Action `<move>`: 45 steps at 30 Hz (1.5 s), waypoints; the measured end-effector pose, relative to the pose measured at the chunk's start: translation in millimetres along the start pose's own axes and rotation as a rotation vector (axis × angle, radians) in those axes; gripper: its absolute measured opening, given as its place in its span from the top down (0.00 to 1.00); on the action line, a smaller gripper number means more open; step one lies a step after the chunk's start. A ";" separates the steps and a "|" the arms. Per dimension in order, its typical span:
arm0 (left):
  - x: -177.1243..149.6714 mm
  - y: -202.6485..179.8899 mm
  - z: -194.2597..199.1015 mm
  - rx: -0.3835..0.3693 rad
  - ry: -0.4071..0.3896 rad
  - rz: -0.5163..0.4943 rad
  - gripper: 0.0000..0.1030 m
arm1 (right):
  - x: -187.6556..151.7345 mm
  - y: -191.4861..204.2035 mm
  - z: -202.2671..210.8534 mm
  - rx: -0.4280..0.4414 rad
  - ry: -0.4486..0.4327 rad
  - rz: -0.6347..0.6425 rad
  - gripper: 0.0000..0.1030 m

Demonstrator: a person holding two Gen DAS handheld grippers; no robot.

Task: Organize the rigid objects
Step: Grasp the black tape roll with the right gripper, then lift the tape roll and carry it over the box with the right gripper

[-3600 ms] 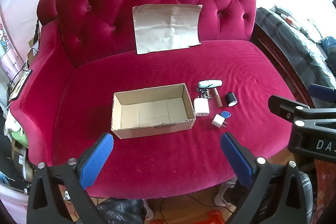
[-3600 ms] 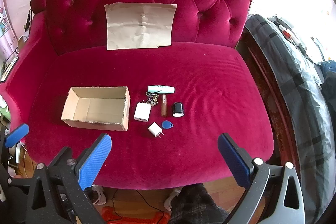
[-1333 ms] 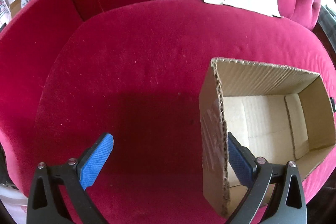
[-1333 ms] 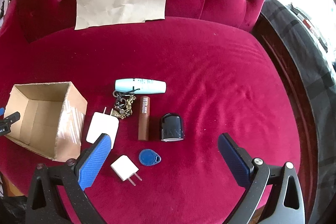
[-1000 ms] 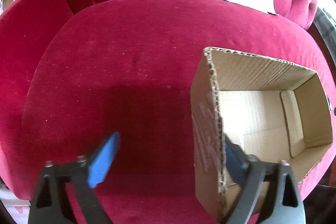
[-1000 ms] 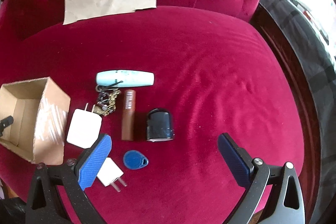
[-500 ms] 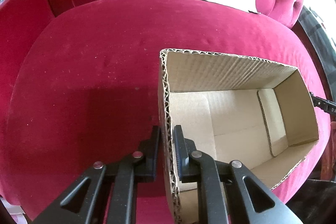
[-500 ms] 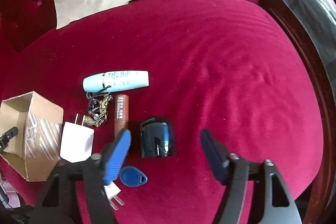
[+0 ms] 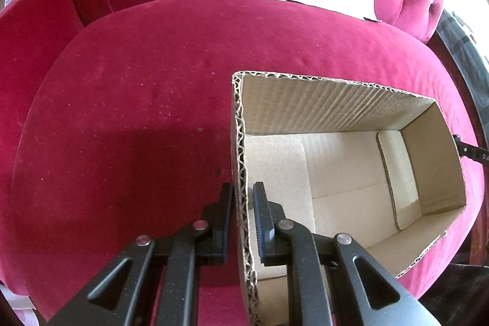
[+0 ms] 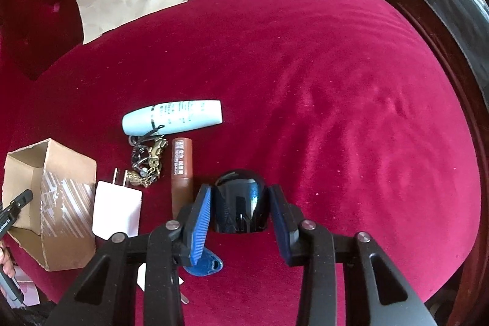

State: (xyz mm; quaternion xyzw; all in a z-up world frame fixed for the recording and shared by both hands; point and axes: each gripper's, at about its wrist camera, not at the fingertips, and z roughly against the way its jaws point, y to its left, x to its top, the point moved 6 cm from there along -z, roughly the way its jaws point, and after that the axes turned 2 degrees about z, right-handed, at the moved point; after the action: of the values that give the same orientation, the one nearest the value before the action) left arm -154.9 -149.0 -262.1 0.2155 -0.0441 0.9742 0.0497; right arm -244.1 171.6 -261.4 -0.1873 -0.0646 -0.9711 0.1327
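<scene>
While your left gripper pinches the box wall steady, centre the black jar between your right gripper's closing fingers.

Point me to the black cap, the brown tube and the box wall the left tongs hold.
Black cap [image 10: 240, 203]: right wrist view, glossy side.
Brown tube [image 10: 181, 173]: right wrist view, mid-body.
Box wall [image 9: 241, 173]: left wrist view, corrugated top edge.

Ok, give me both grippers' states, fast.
Left gripper: shut on brown cardboard box wall.
Right gripper: closing around glossy black jar, not yet gripping.
</scene>
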 end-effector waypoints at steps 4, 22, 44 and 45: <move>1.8 -3.4 -1.9 0.012 -0.003 -0.007 0.86 | 1.9 -0.4 8.5 -0.015 -0.017 -0.014 0.61; 1.3 -6.6 -1.5 0.041 -0.024 -0.004 0.87 | 15.1 18.7 31.7 -0.023 -0.056 -0.014 0.61; -9.8 1.1 7.4 0.088 -0.038 0.062 0.97 | 28.7 97.3 65.5 0.042 -0.142 0.087 0.61; -10.3 1.1 7.8 0.090 -0.039 0.066 0.97 | 29.0 103.6 66.7 0.049 -0.145 0.095 0.61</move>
State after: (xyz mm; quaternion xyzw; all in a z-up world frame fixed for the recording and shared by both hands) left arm -142.5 -151.8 -259.5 0.2350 -0.0082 0.9719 0.0069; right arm -217.7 77.5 -181.1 -0.2568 -0.0887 -0.9458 0.1781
